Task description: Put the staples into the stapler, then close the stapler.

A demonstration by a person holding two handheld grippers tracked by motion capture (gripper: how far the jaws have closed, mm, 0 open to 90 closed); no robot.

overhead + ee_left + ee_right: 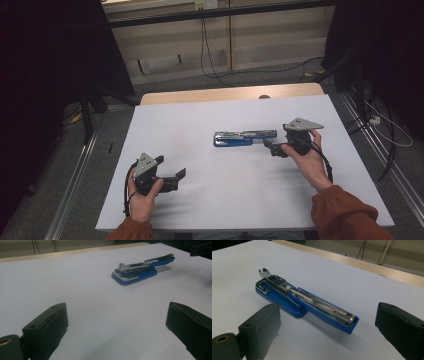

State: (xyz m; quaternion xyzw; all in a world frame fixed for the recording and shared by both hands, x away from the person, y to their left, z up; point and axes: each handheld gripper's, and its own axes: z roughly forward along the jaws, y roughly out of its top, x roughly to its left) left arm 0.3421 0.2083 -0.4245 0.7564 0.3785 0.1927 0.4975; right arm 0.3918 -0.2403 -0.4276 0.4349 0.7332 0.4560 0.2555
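Note:
A blue stapler, swung open with its metal staple channel showing, lies flat on the white table near the middle. In the right gripper view the stapler lies just ahead of the open jaws, its lid end nearest. My right gripper sits at the stapler's right end, open and holding nothing. My left gripper rests low at the front left, well apart from the stapler. Its jaws stand wide apart in the left gripper view, with the stapler far ahead to the right.
A wooden strip runs along the table's far edge. Beyond it are a pale wall panel and hanging cables. Metal rails flank the table on the floor, with dark curtains on both sides.

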